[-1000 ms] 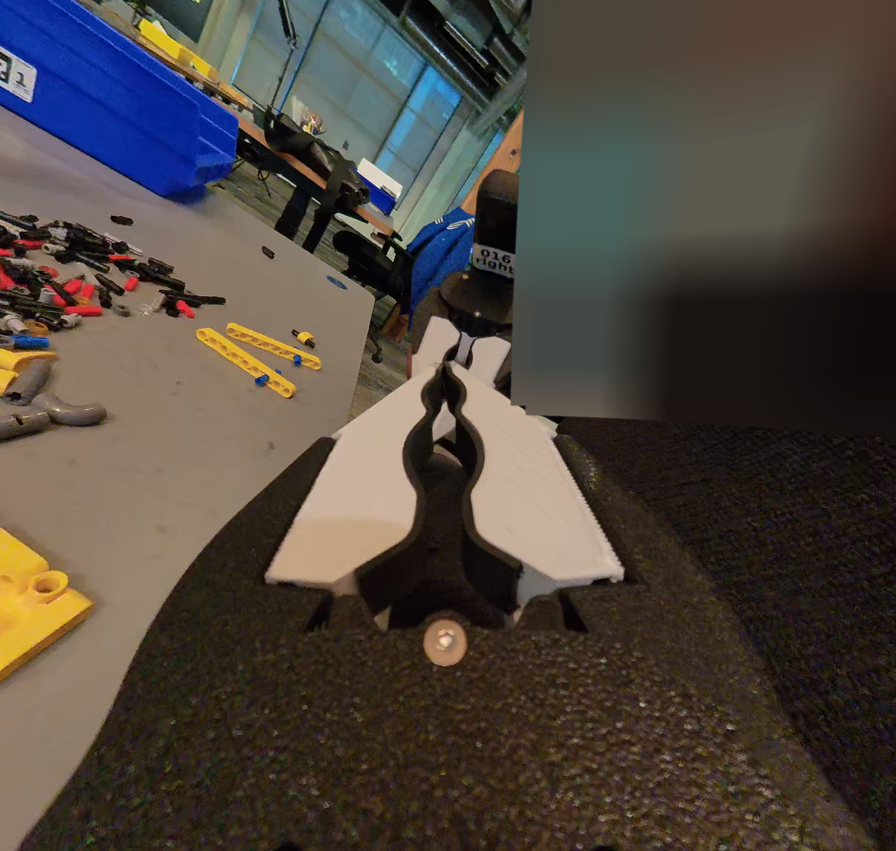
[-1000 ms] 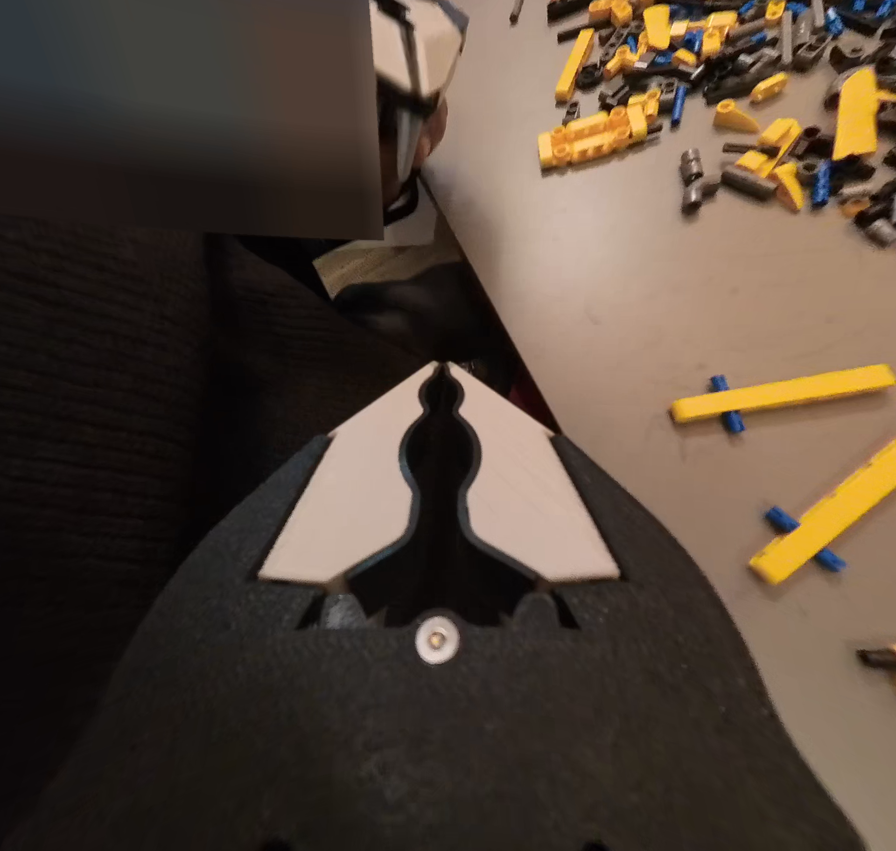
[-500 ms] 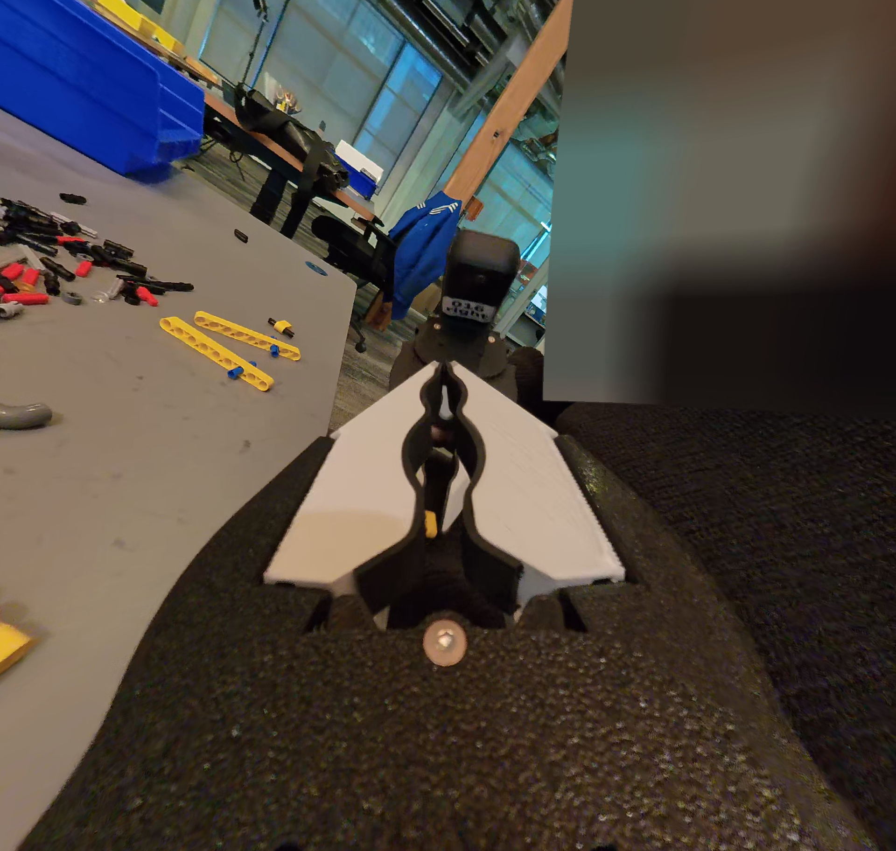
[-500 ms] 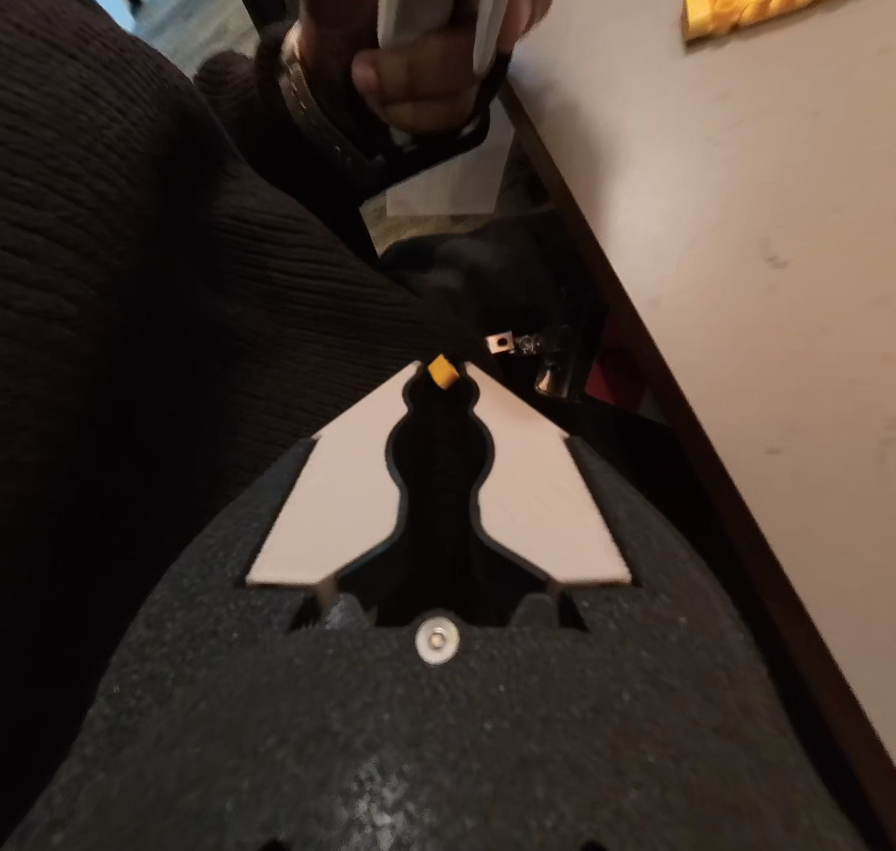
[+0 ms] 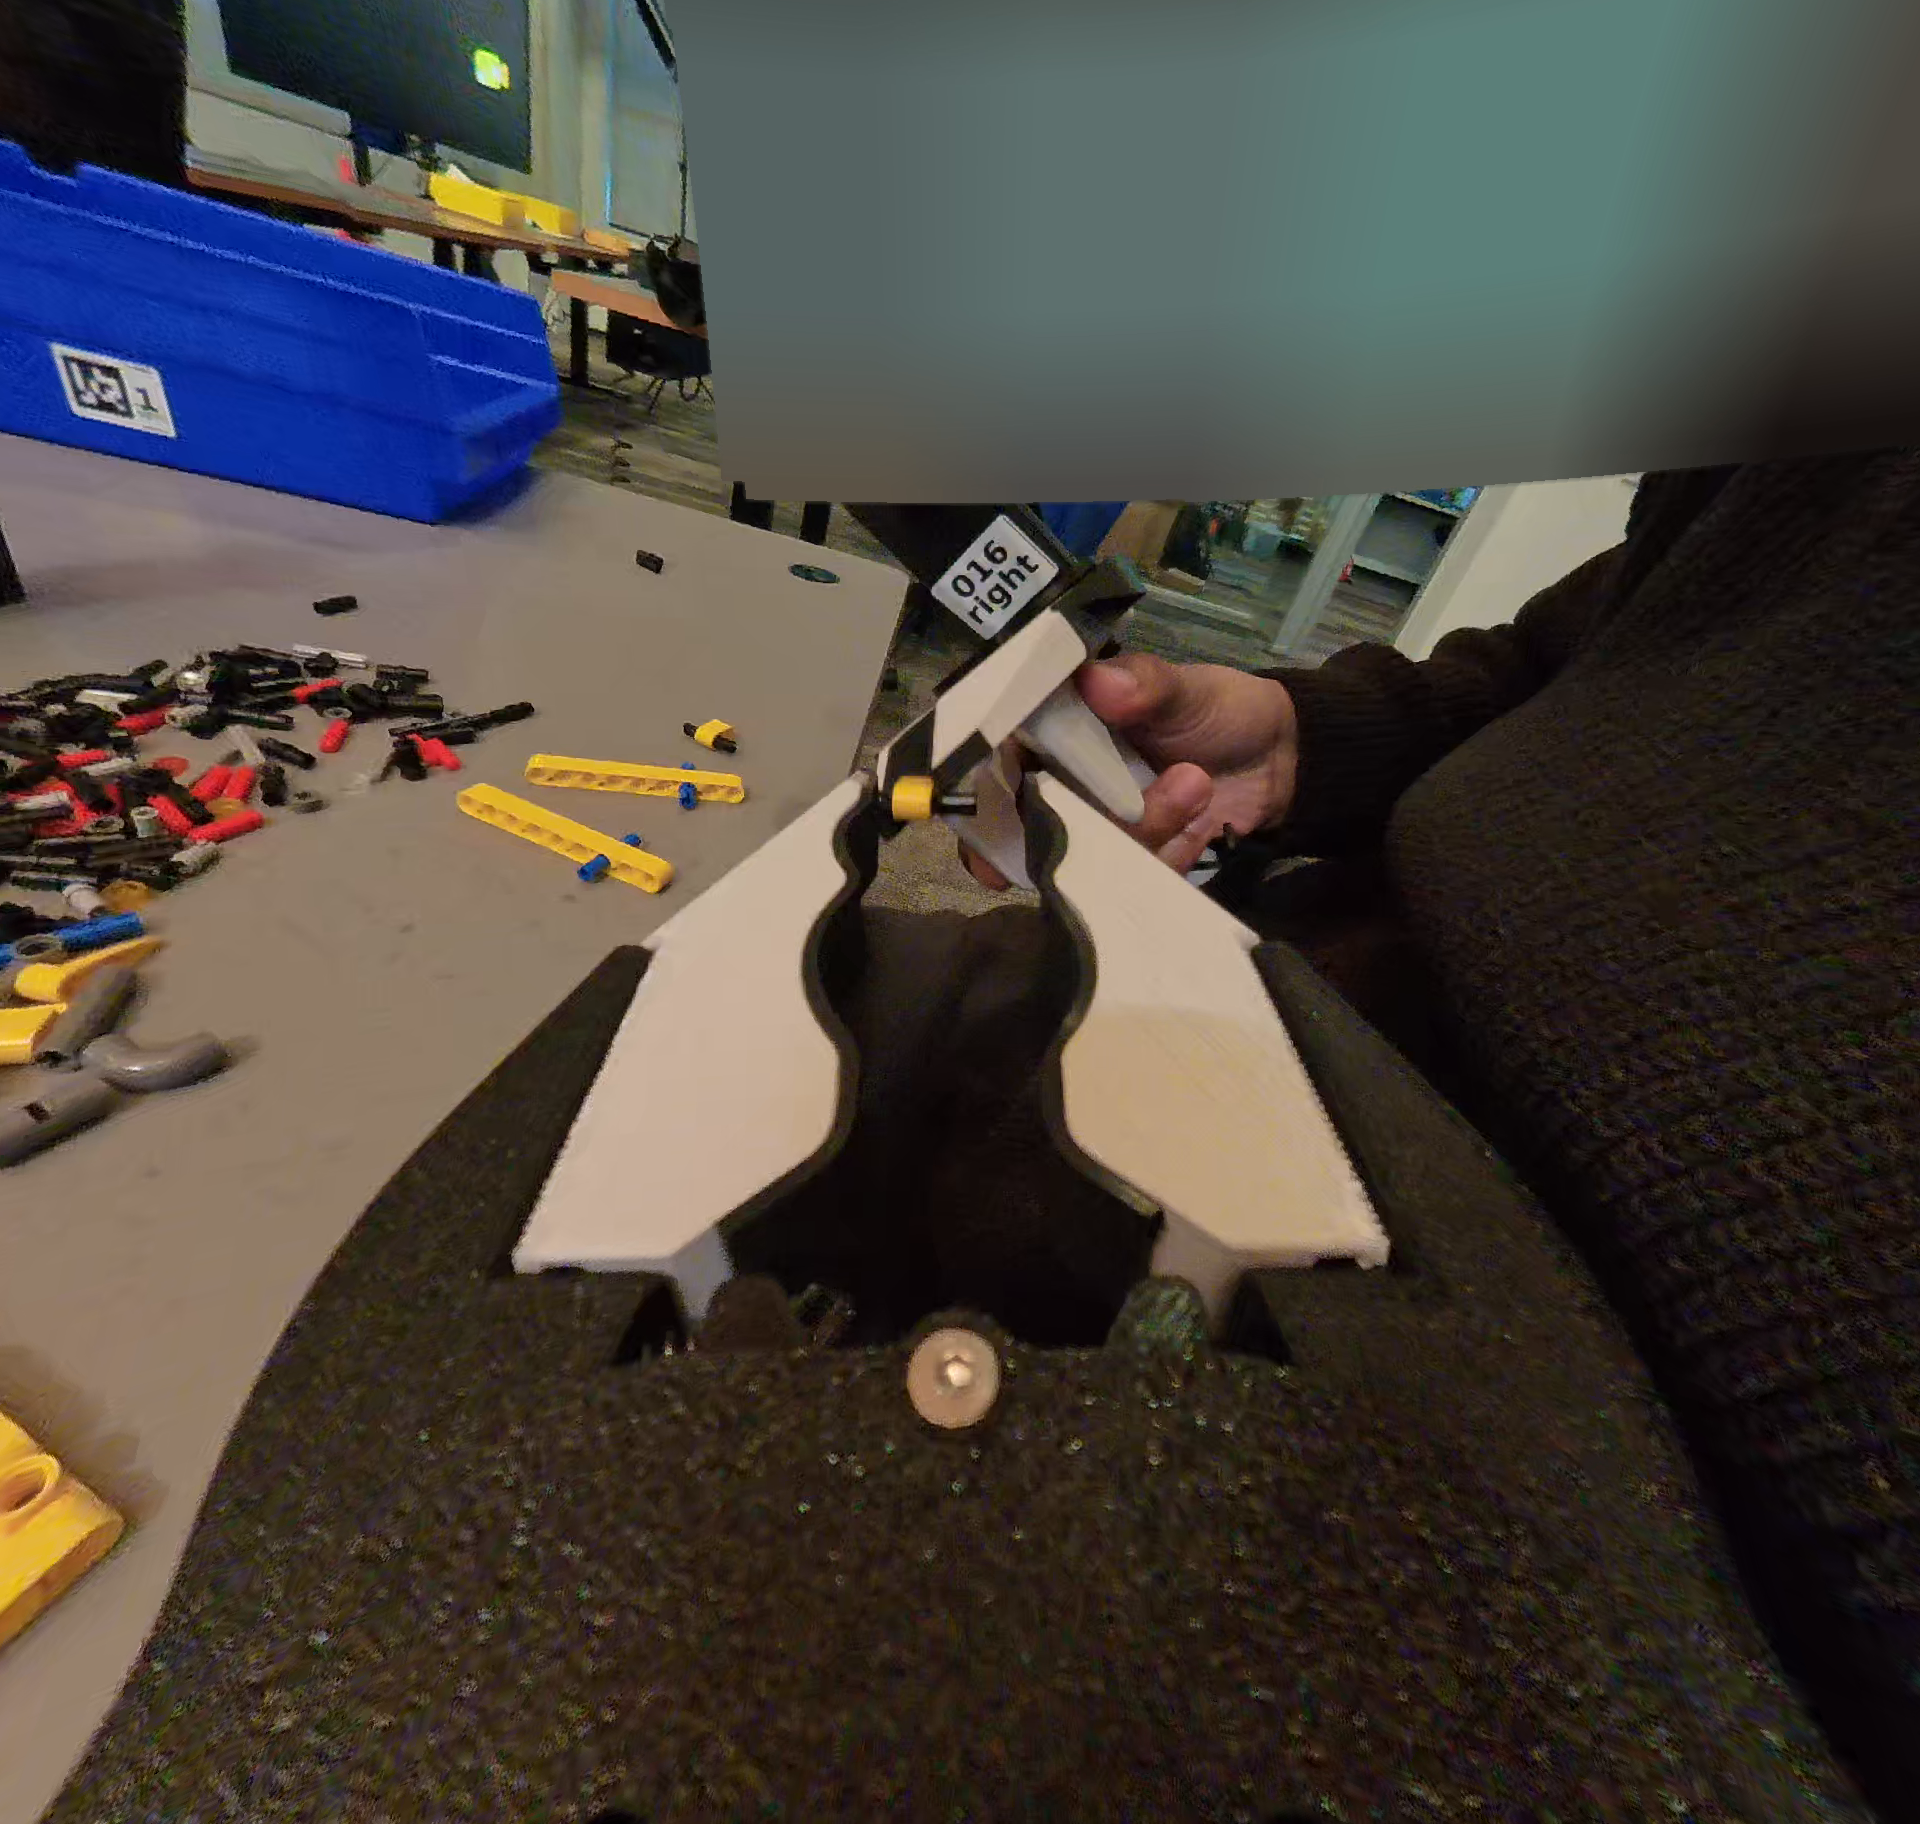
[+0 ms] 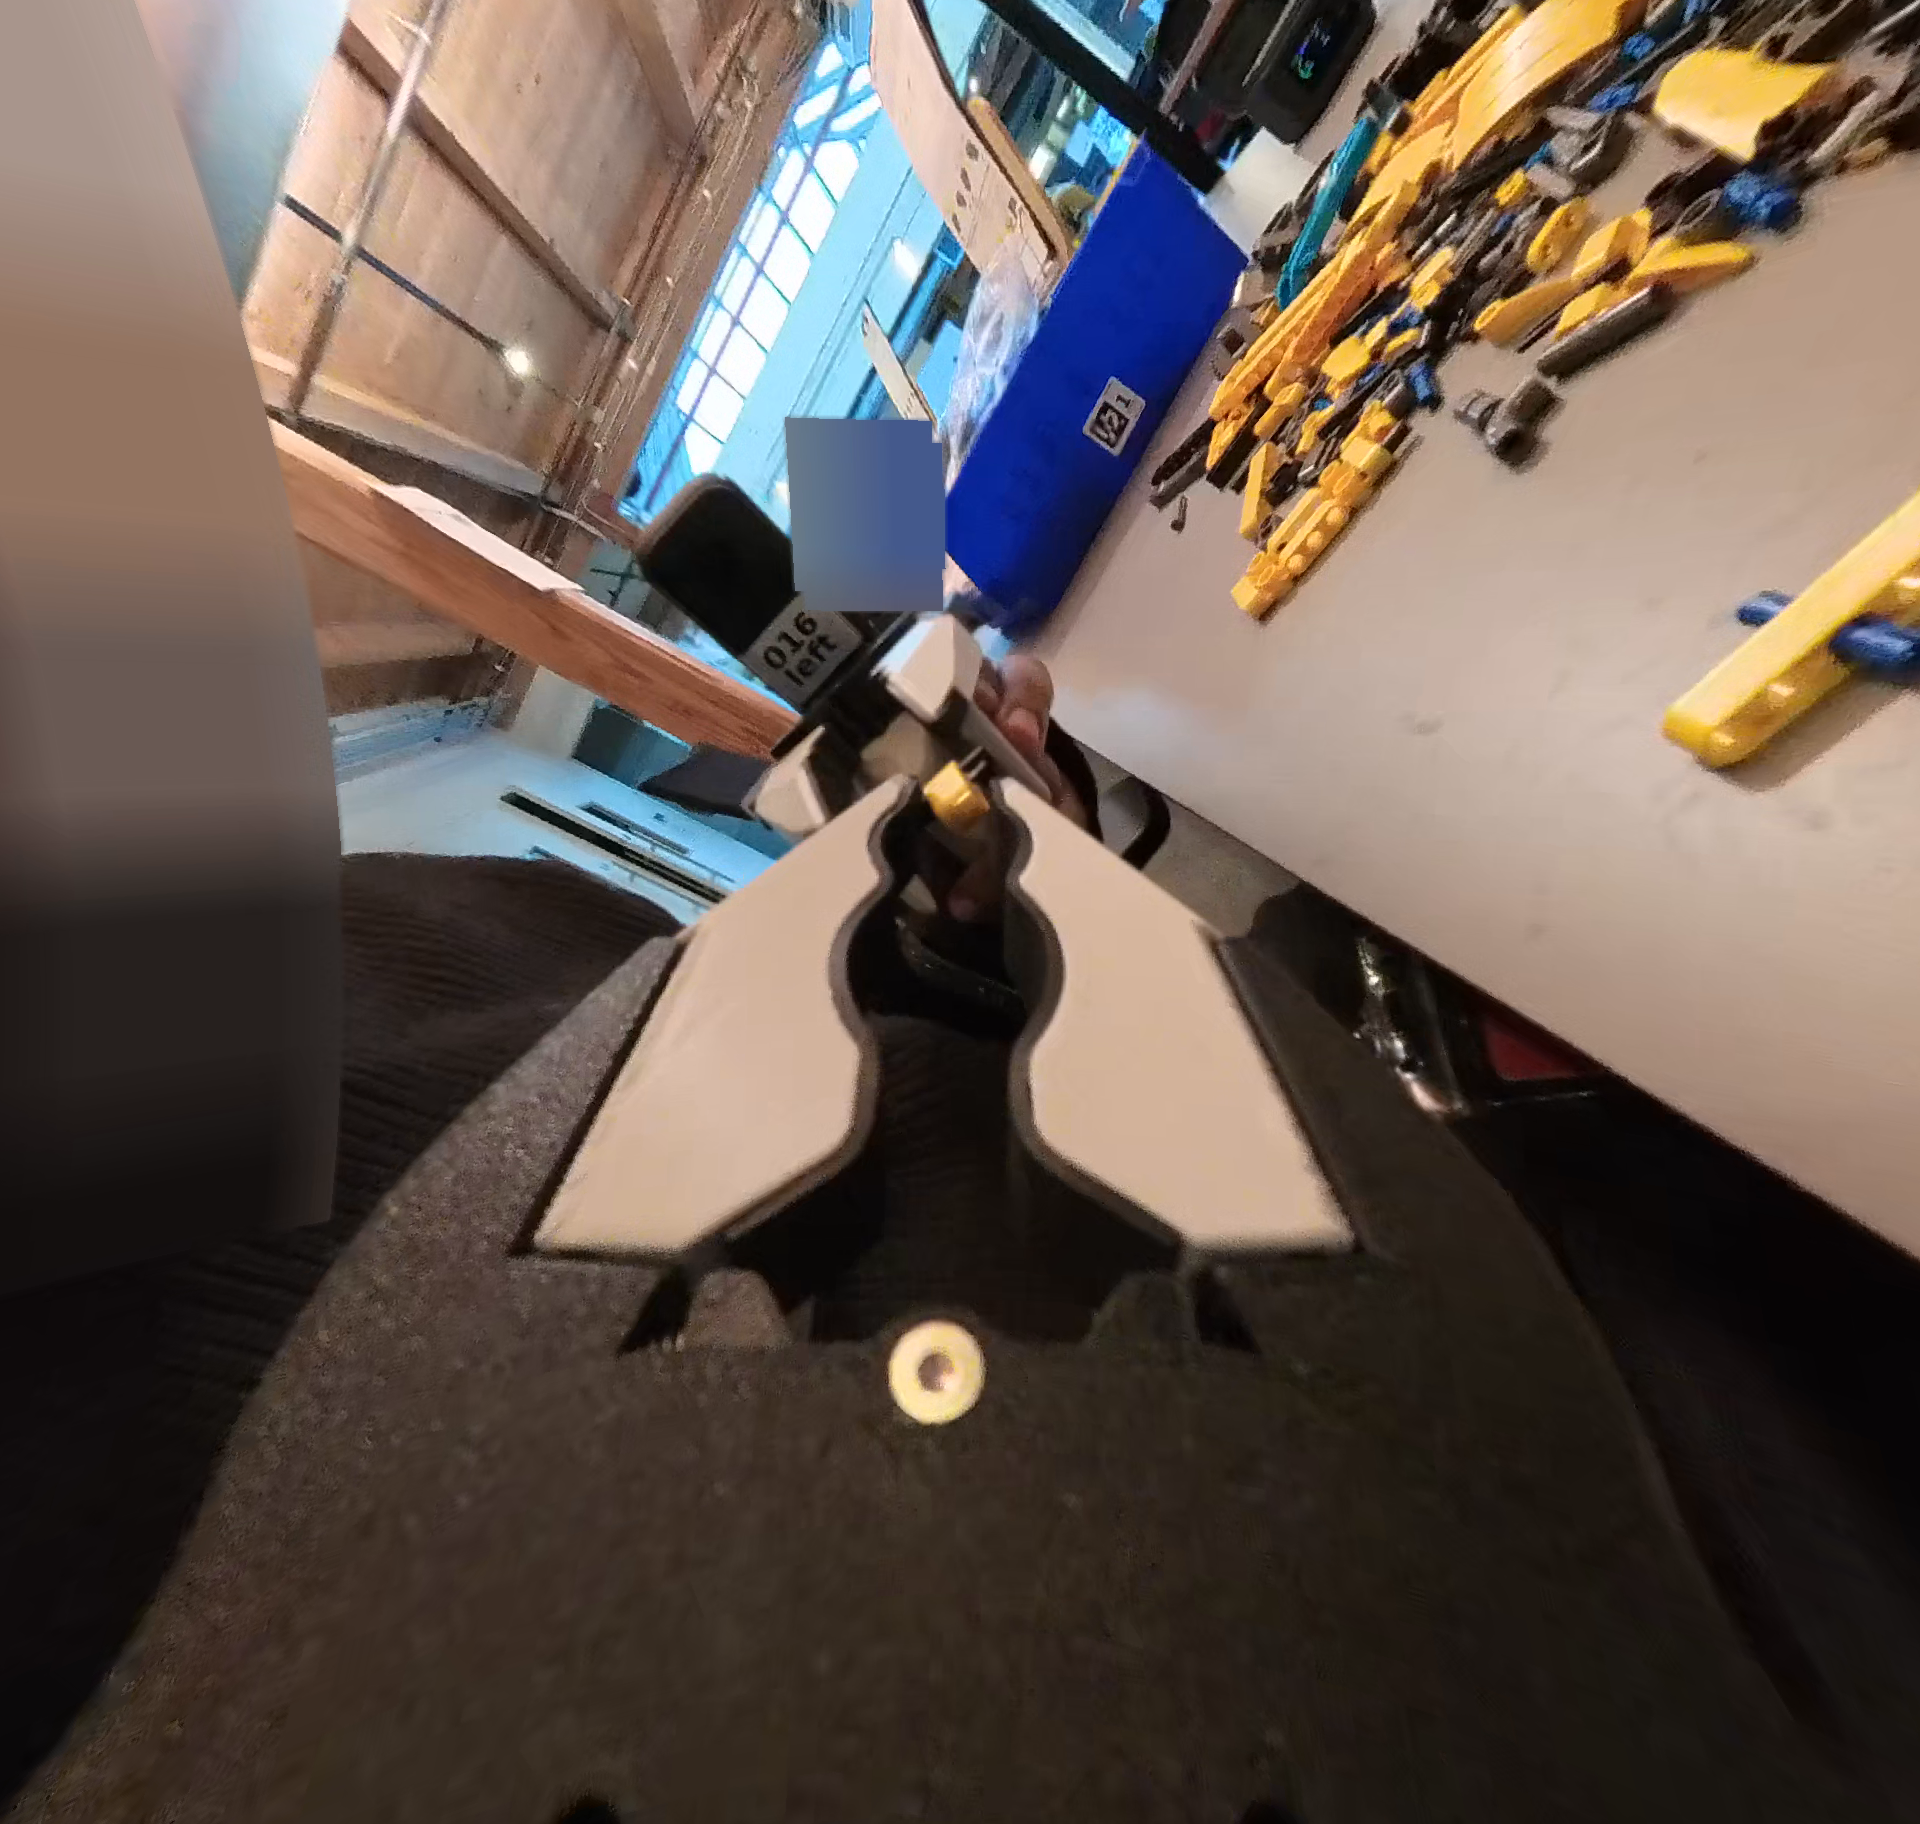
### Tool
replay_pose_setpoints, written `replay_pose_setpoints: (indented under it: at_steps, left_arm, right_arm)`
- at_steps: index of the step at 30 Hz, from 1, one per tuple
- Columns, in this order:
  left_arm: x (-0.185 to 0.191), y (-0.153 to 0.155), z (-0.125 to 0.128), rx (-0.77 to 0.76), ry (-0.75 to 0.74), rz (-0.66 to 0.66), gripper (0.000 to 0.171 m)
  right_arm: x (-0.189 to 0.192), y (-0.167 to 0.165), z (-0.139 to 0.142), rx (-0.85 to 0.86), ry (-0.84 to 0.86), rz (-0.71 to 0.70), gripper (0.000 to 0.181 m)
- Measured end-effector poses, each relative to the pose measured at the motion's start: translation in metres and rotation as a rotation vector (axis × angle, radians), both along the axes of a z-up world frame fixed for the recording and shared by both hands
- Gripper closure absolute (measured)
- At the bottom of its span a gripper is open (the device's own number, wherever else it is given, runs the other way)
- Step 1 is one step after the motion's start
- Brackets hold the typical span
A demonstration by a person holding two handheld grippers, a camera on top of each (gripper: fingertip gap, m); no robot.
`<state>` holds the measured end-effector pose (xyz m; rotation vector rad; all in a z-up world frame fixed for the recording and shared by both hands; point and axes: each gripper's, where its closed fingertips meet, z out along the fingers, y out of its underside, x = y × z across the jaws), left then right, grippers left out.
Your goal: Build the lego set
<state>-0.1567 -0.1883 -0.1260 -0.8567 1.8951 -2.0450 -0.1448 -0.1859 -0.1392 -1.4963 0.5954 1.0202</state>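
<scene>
The two grippers have swung to face each other beside the surface (image 5: 364, 953). The right gripper (image 6: 953, 789) has its fingers clamped on a yellow connector (image 5: 912, 798), which sits crosswise between the left gripper (image 5: 951, 800) fingers, spread wide.

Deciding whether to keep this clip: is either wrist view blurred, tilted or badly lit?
Left wrist view: level, evenly lit, yellow beams sharp, grey pieces at the edge soft. Right wrist view: steeply tilted, parts pile smeared, windows glaring, yet the small yellow piece in the right gripper reads clear.
</scene>
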Motion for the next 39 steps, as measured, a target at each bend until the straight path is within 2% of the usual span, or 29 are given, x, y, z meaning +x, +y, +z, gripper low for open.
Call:
replay_pose_setpoints:
  at_steps: [7,13,20,27,30,39]
  left_arm:
    - [0.001,-0.006,-0.006,0.052,0.010,0.015,0.149]
    - [-0.002,-0.006,0.002,0.059,-0.047,0.040,0.149]
    - [-0.006,-0.003,0.011,-0.050,-0.020,-0.010,0.149]
    - [-0.011,-0.007,0.013,-0.137,0.039,-0.103,0.149]
    - [-0.011,-0.007,0.012,-0.144,0.047,-0.111,0.149]
    - [-0.009,-0.006,0.014,-0.170,0.042,-0.102,0.148]
  right_arm:
    - [-0.010,0.003,0.005,0.007,-0.097,0.007,0.168]
    - [-0.012,0.002,0.013,0.030,-0.172,0.013,0.168]
    - [-0.014,-0.002,0.019,0.058,-0.395,0.022,0.162]
    - [-0.019,-0.001,0.019,0.062,-0.673,0.044,0.166]
    - [-0.019,-0.002,0.024,0.093,-0.707,0.052,0.173]
    - [-0.018,-0.001,0.027,0.106,-0.762,0.061,0.174]
